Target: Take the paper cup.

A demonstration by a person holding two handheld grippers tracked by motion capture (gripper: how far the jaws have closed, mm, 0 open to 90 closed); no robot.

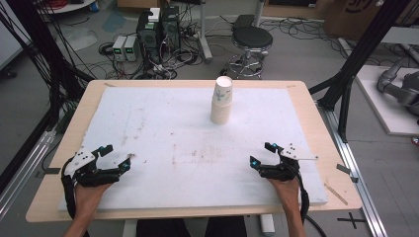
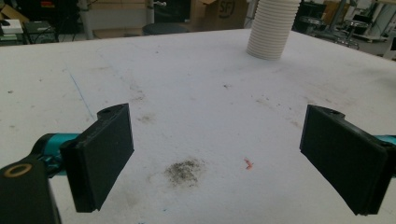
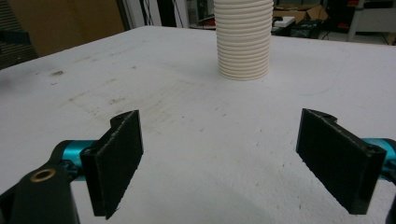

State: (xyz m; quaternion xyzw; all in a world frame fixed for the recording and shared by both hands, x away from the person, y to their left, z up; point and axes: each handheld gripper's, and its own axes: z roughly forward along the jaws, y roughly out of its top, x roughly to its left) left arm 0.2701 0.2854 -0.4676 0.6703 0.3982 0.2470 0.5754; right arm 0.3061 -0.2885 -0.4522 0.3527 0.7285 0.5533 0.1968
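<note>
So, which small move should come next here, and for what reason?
Probably the right gripper should move forward toward the stack of paper cups. Both it and the left gripper rest open and empty near the near edge of the white board, and the stack stands upright, far ahead, slightly nearer the right one.

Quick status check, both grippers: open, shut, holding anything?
Left gripper: open, holding nothing.
Right gripper: open, holding nothing.

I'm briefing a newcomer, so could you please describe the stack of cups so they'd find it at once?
Start at the white foam board covering the wooden table. Near its far edge, slightly right of centre, stands the cup stack: upright, white, ribbed, the board's sole object.
</note>
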